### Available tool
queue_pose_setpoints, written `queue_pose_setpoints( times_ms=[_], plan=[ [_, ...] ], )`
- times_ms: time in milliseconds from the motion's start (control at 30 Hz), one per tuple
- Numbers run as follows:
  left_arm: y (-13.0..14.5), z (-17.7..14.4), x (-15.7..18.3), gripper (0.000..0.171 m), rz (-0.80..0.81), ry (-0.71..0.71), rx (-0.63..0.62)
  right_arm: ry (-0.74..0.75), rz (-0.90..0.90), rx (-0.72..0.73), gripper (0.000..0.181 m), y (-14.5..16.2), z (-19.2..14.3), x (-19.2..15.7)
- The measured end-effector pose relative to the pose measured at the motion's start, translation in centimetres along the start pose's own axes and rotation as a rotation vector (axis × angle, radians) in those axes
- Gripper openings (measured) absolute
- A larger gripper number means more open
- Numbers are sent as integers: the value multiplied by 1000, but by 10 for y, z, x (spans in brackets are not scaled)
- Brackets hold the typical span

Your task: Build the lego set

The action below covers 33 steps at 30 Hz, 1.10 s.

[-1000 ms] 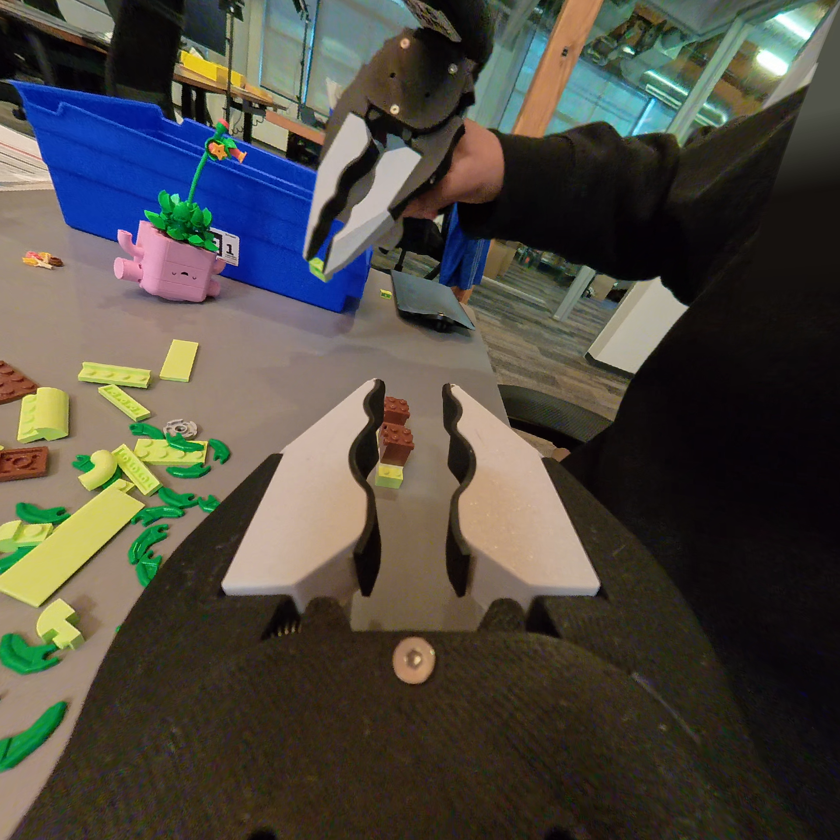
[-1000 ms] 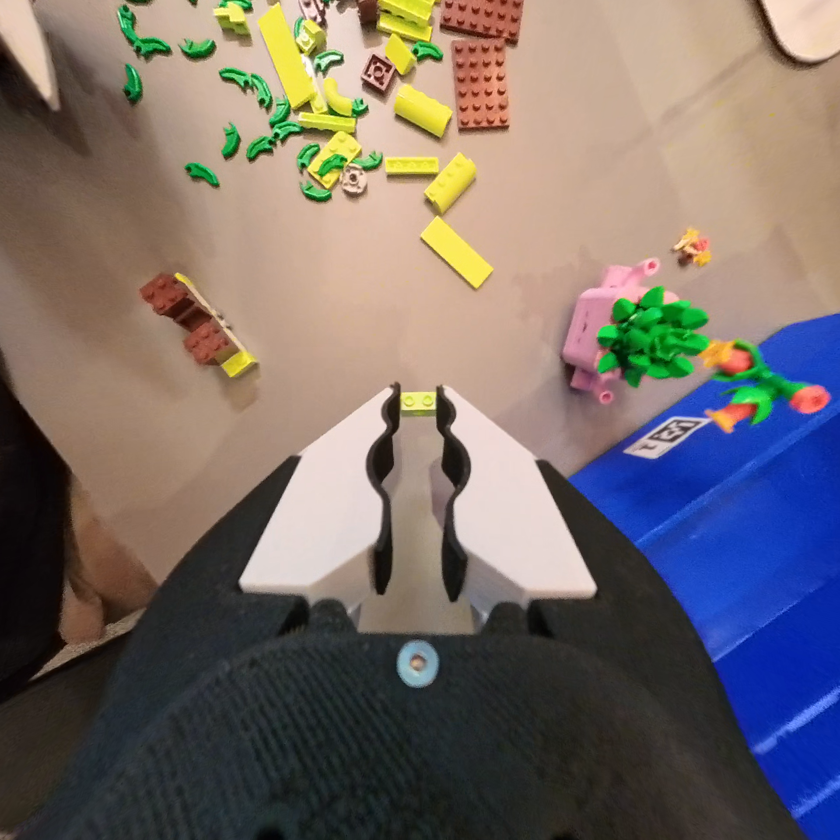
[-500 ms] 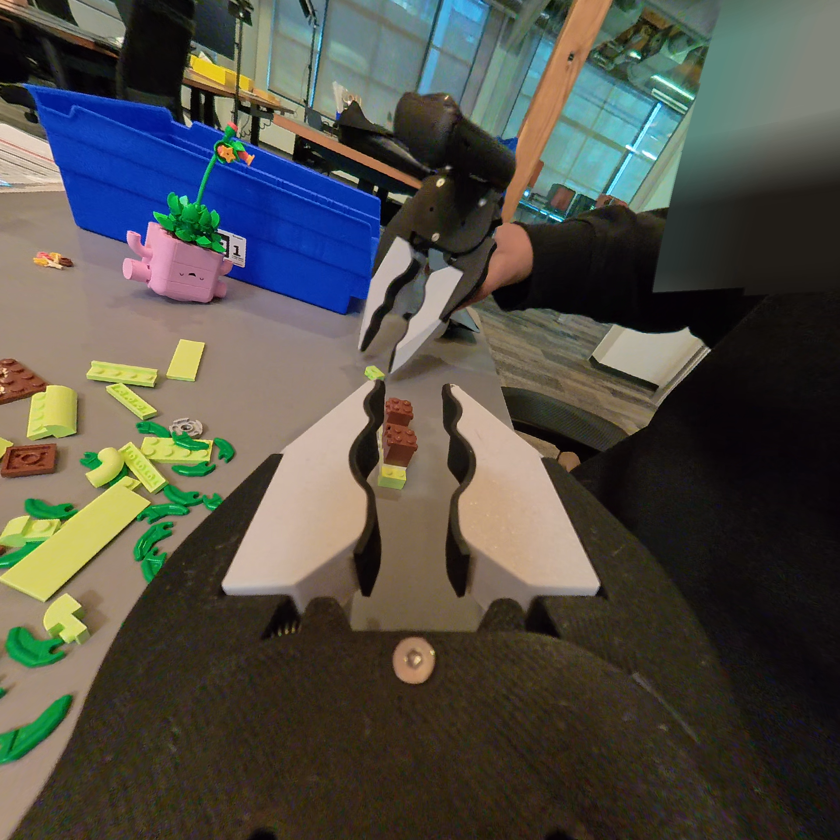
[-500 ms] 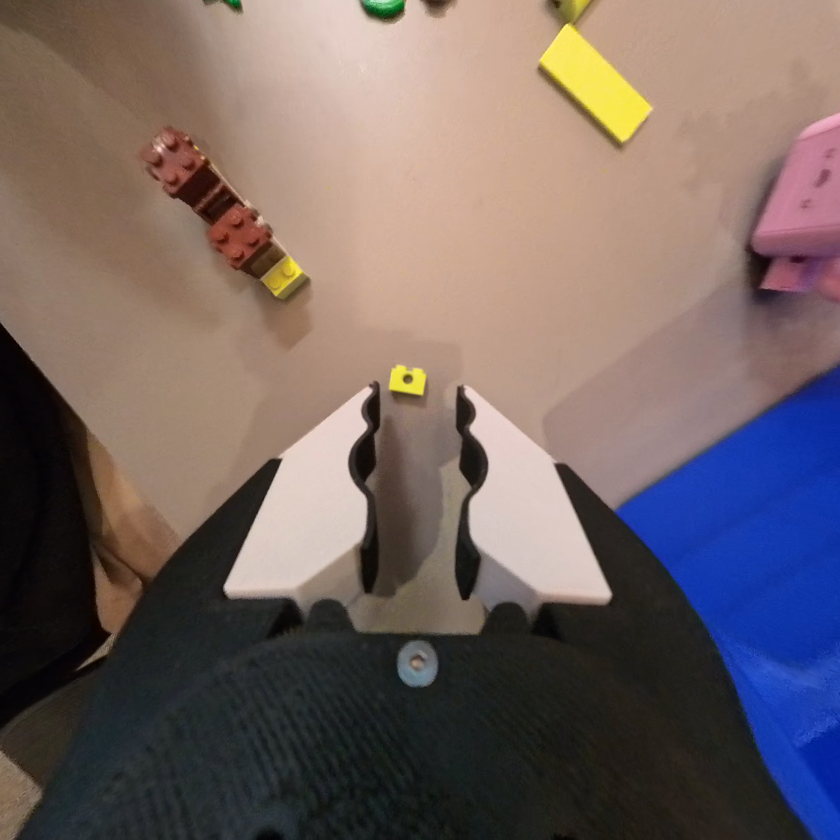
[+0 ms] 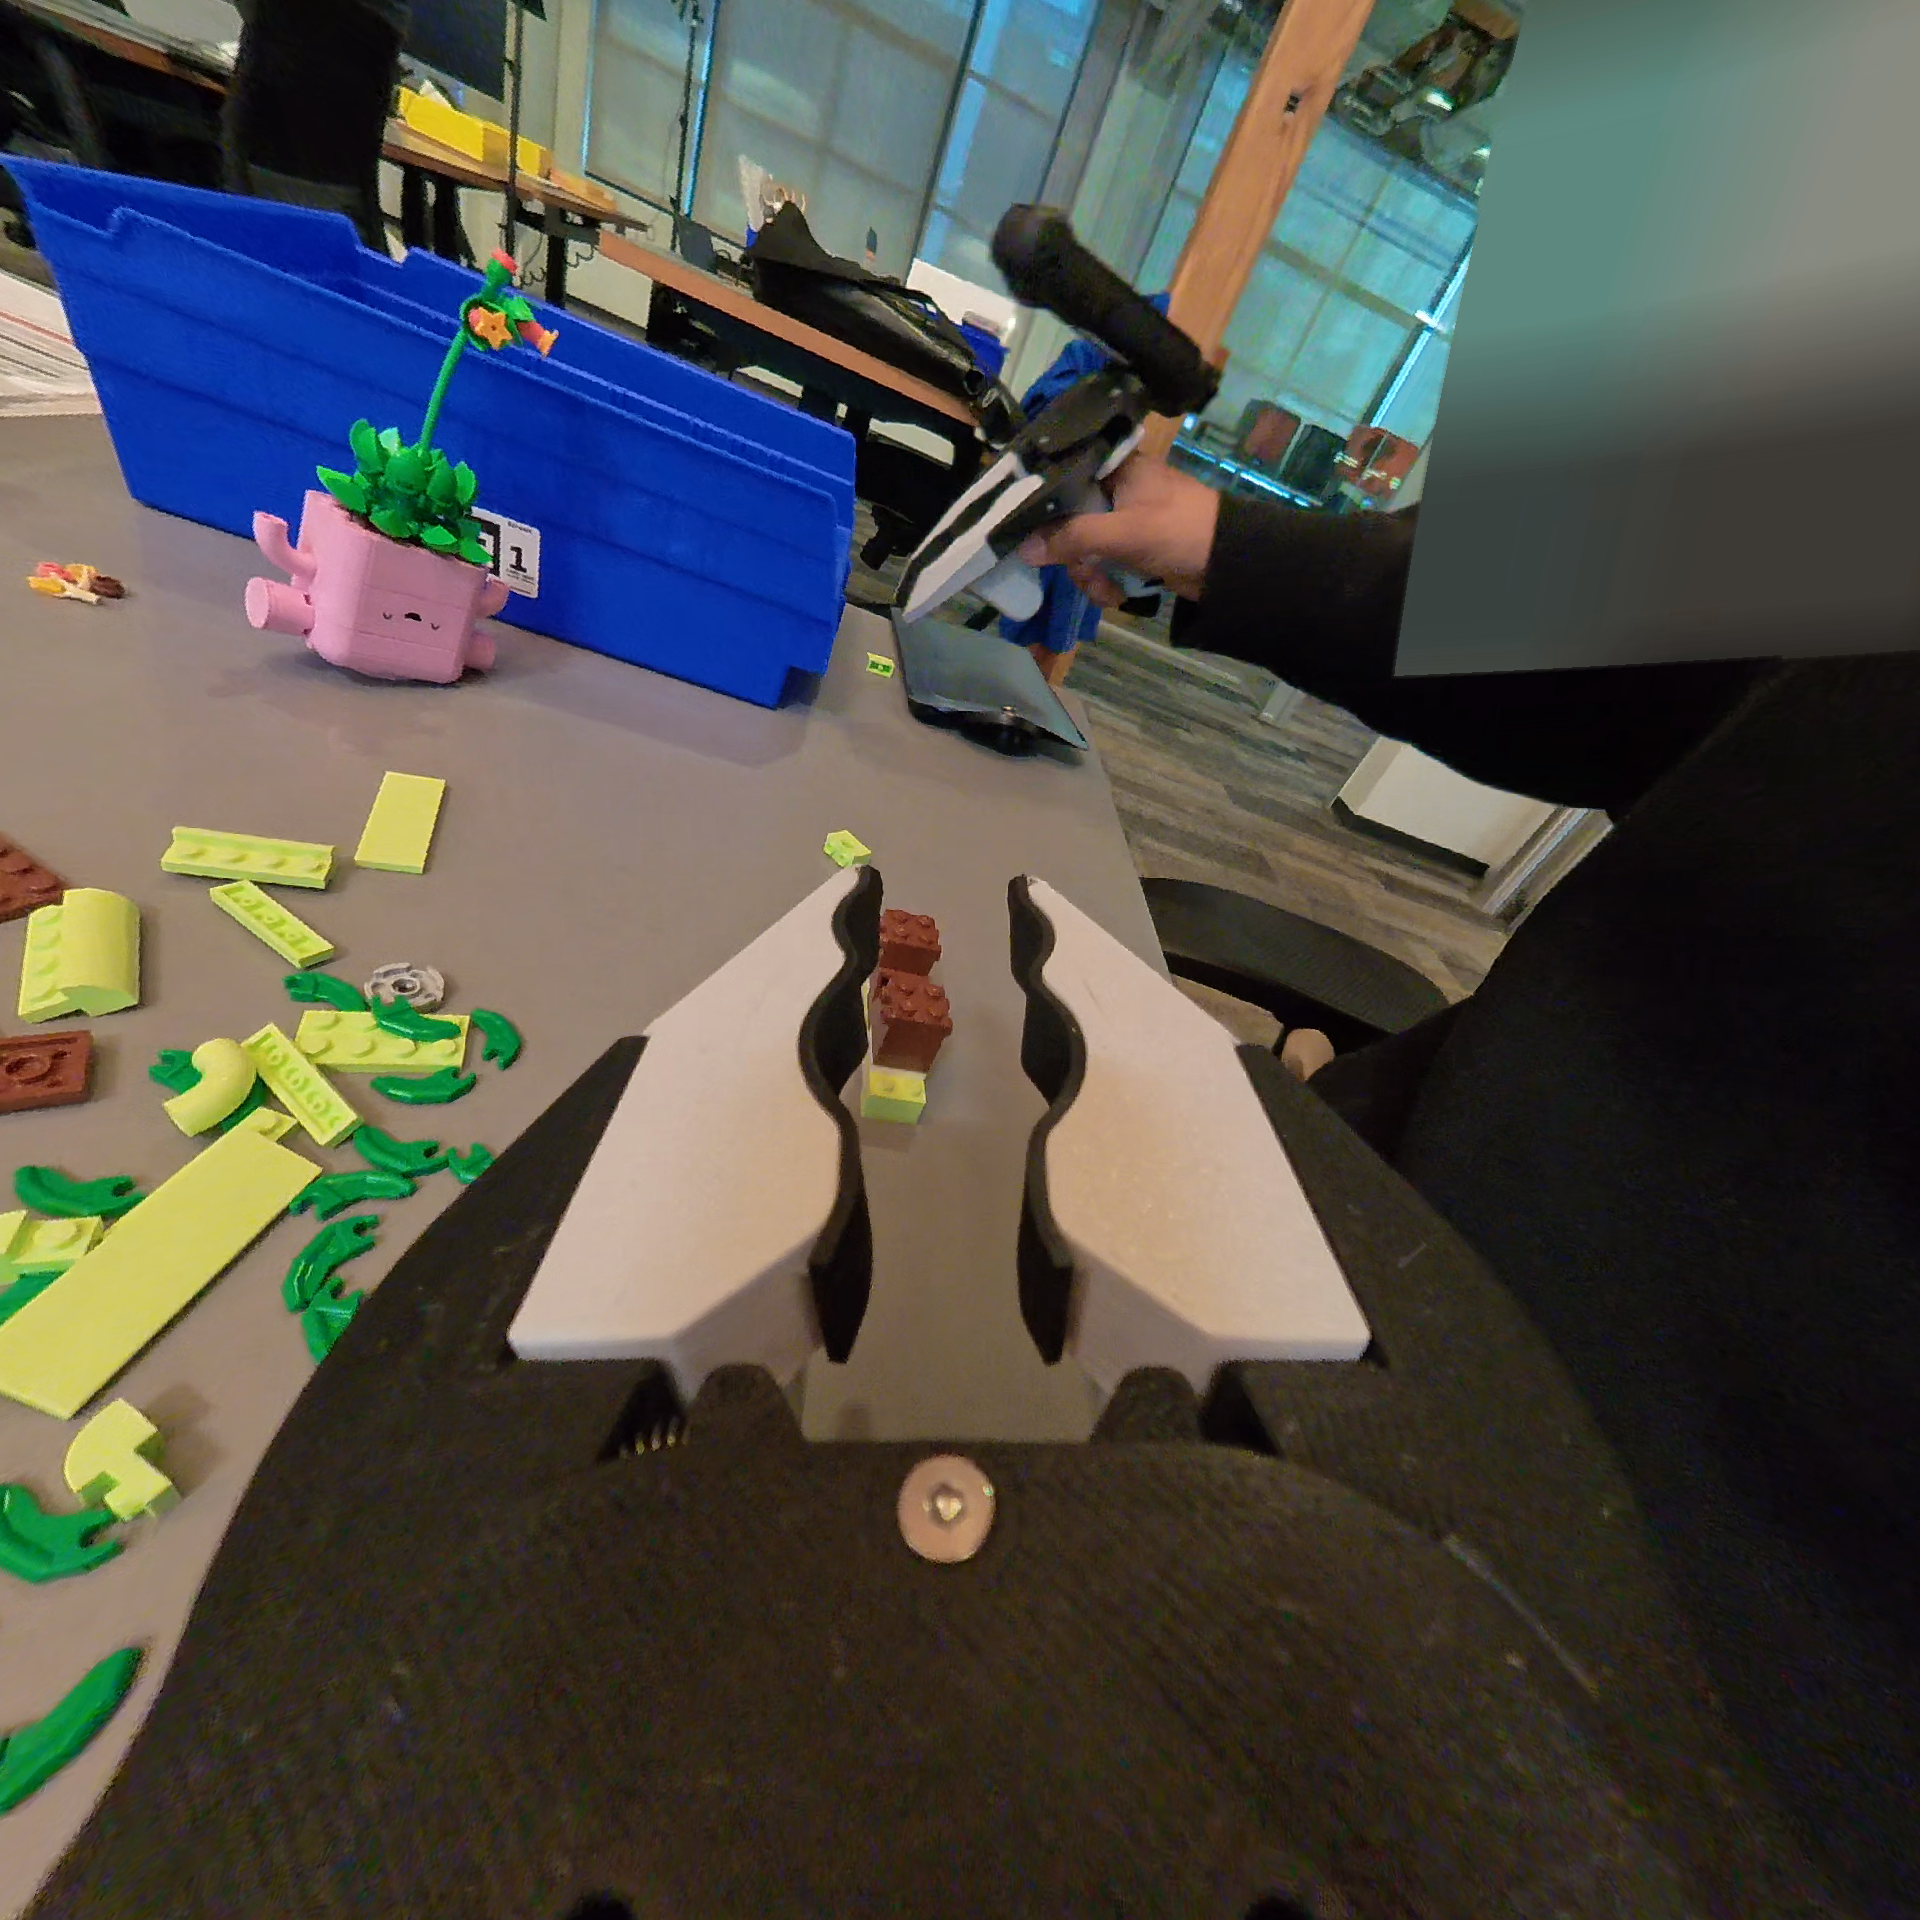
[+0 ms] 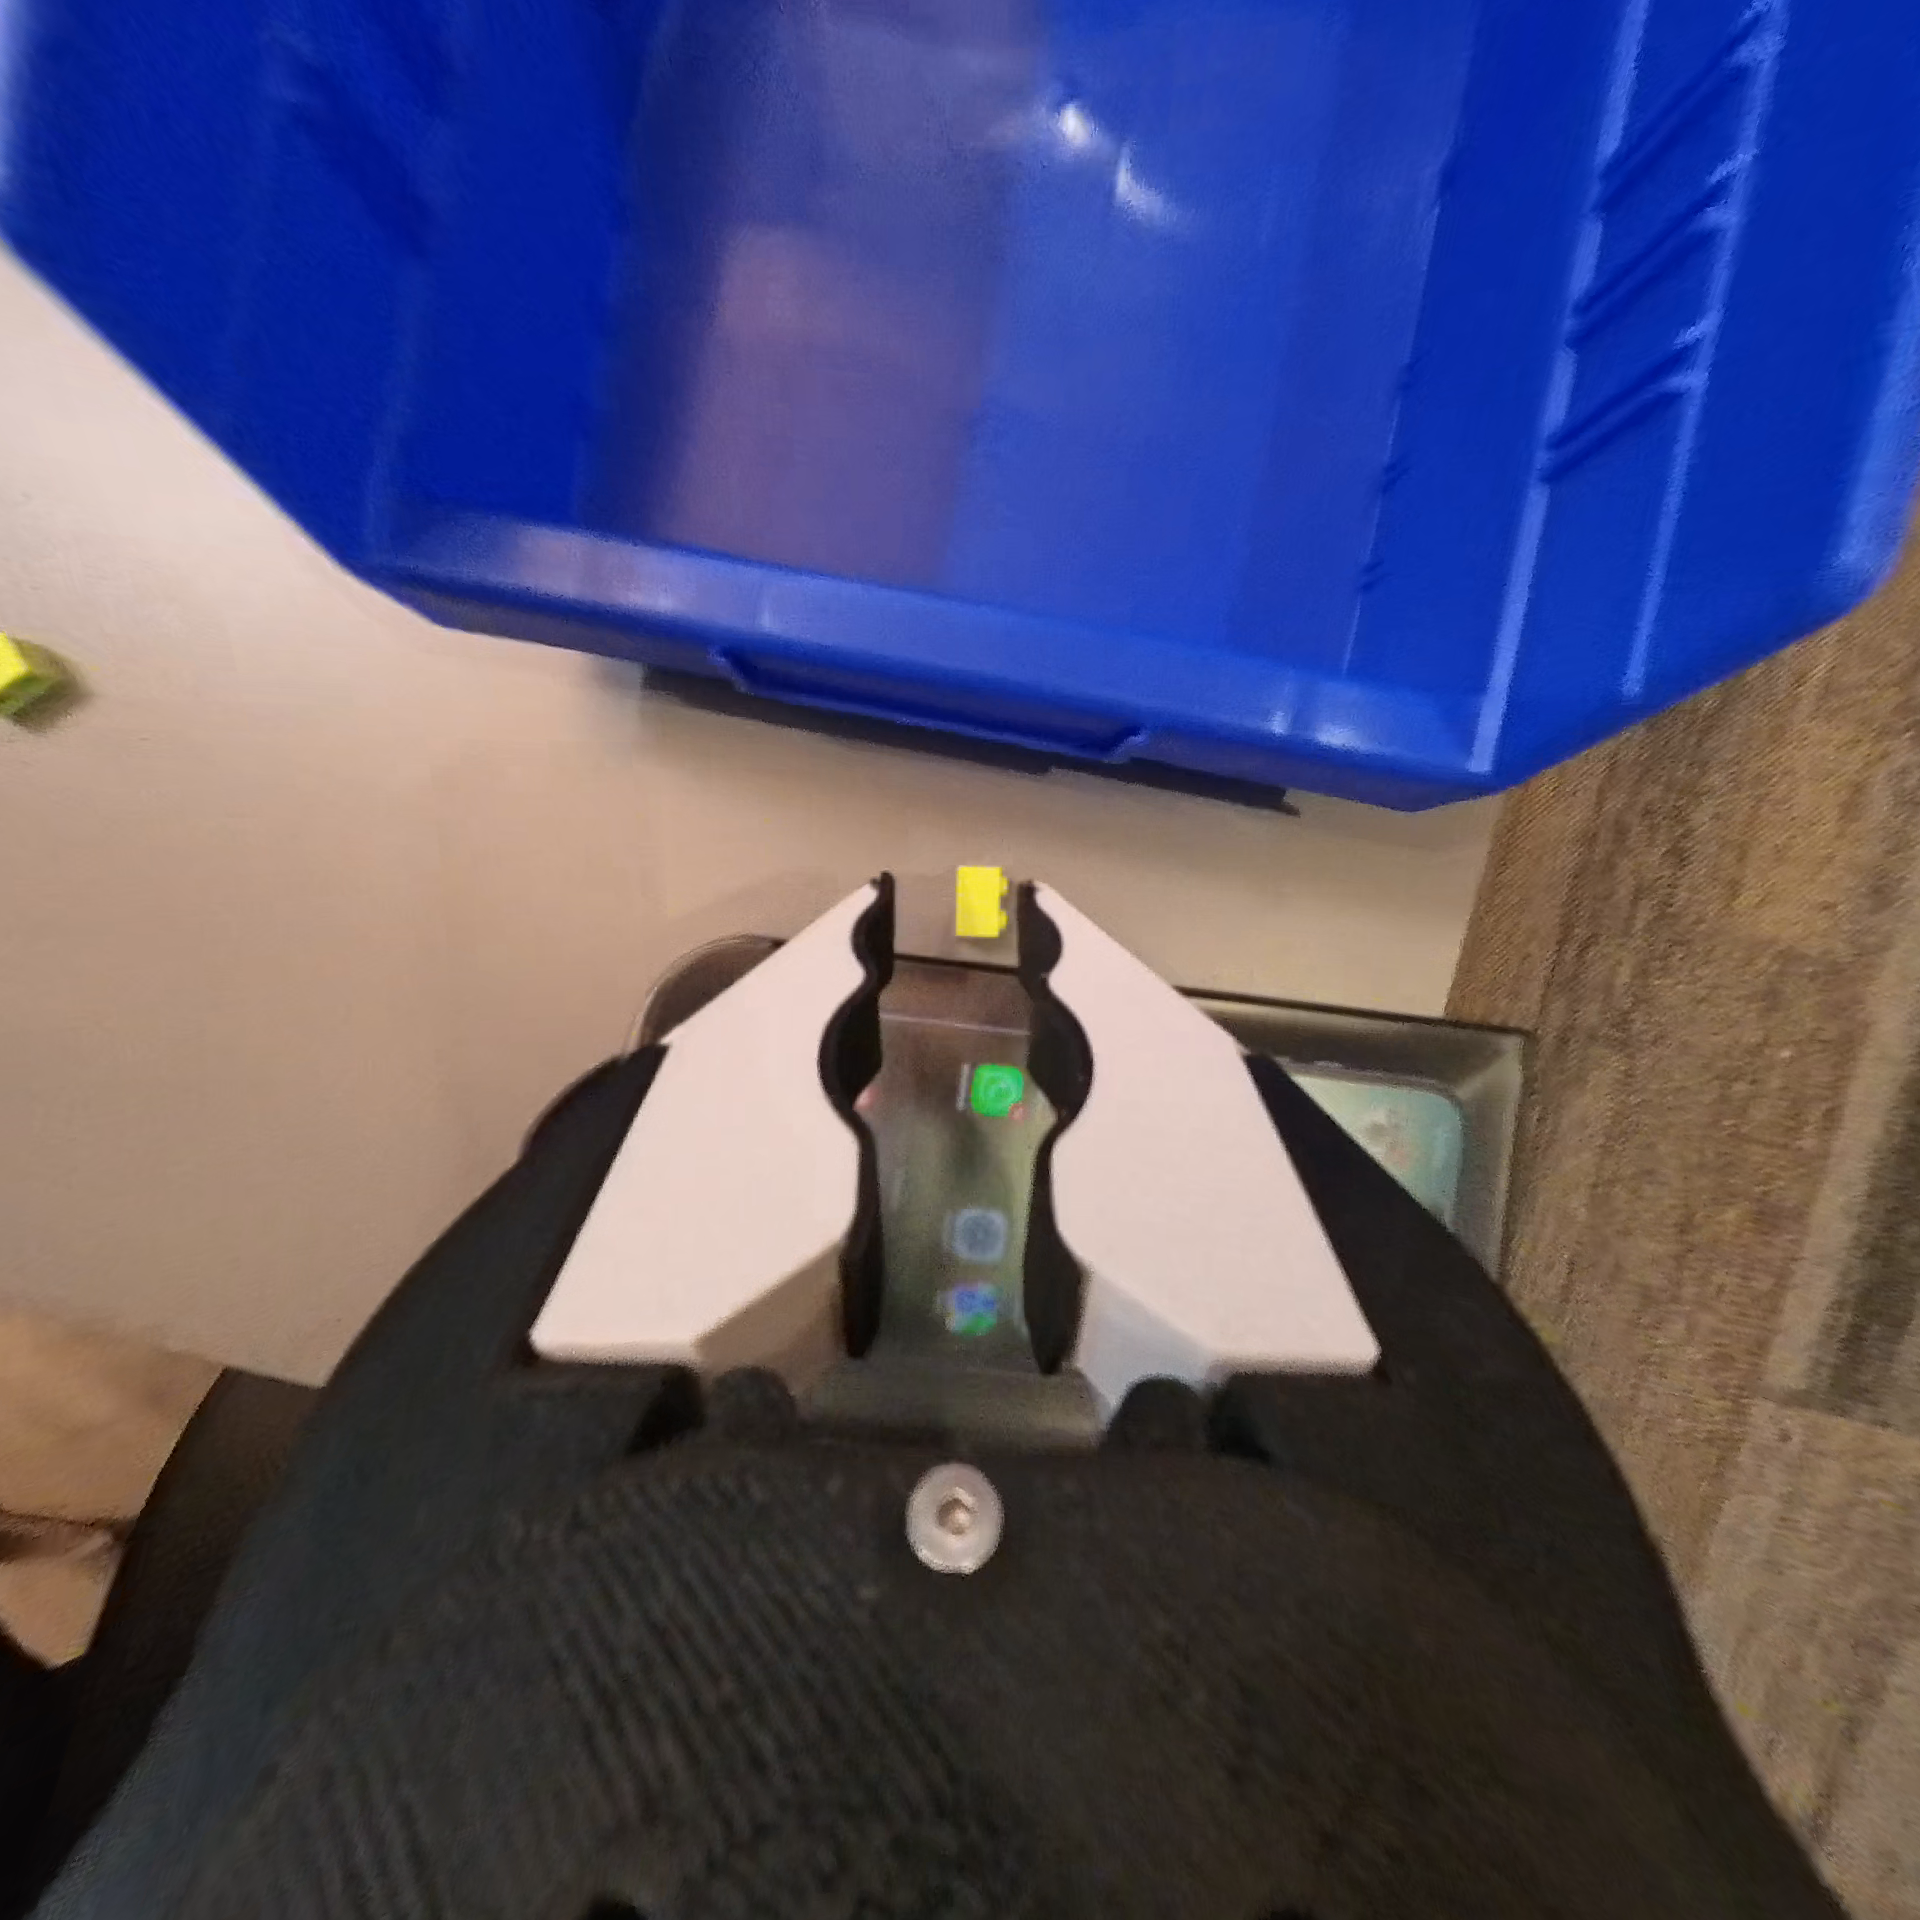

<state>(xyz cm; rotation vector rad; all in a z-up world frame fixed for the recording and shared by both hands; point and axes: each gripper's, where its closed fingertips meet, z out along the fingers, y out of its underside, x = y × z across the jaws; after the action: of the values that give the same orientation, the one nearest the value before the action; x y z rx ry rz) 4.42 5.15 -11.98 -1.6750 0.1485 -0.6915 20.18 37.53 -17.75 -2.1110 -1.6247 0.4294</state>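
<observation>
We noted the left gripper (image 5: 940, 914) spread over the brown-and-lime brick stack (image 5: 906, 1013) on the grey table (image 5: 644, 790), while the right gripper (image 6: 954, 902), also spread (empty), hovered over a phone (image 6: 961, 1164) with a small yellow brick (image 6: 980, 902) at its twelve o'clock, before the blue bin (image 6: 1039, 364).

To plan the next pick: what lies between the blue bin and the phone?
One small lime brick on the table, between bin and phone; both views show it.
</observation>
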Motion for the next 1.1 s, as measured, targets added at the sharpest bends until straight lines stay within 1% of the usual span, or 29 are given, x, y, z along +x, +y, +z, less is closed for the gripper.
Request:
queue_pose_setpoints(
  times_ms=[133, 200, 233, 300, 367, 400, 467, 533, 600, 633, 700, 767, 833, 867, 933, 1000, 1033, 1100],
  plan=[
    [1, 2, 0, 21, 6, -3, -7, -6, 35, -136, 26, 13, 27, 9],
    [-1, 1, 0, 21, 10, -9, 4, -12, 42, -192, 20, 20, 33, 10],
    [-1, 0, 0, 21, 11, -12, 9, -42, 37, -183, 9, 18, 33, 5],
    [-2, -1, -1, 21, 14, -18, 20, -74, 18, -124, 9, 6, 26, -8],
    [-3, -3, 0, 21, 16, -21, 32, -115, -44, -46, 9, -11, 9, -37],
    [-4, -4, 1, 22, 13, -23, 40, -153, -98, 7, 9, -23, -2, -62],
    [-10, -4, 2, 21, -43, -28, 89, -224, -274, 151, 9, -48, -24, -124],
    [-25, -4, 5, 21, -183, -3, 202, -250, -506, 325, 9, -71, -45, -194],
    [-35, -3, 5, 8, -373, 50, 318, -188, -671, 493, 9, -92, -56, -251],
    [-36, -2, 8, 7, -456, 105, 358, -168, -725, 550, 9, -98, -58, -275],
    [-34, 1, 13, 13, -590, 189, 396, -164, -758, 609, 9, -106, -54, -310],
    [-31, 3, 14, 22, -657, 219, 405, -183, -754, 648, 9, -110, -49, -333],
    [-26, 4, 11, 32, -671, 187, 390, -200, -764, 683, 9, -113, -48, -347],
    [-26, 4, 10, 33, -668, 183, 386, -191, -787, 687, 9, -114, -48, -351],
    [-29, 1, 14, 32, -678, 215, 399, -146, -858, 672, 9, -113, -46, -355],
    [-30, -1, 17, 26, -696, 248, 407, -93, -932, 666, 9, -112, -45, -359],
    [-29, -1, 18, 23, -707, 260, 410, -78, -959, 662, 9, -110, -44, -361],
    [-29, -1, 21, 11, -724, 291, 419, -61, -978, 668, 8, -110, -46, -363]
  ],
)
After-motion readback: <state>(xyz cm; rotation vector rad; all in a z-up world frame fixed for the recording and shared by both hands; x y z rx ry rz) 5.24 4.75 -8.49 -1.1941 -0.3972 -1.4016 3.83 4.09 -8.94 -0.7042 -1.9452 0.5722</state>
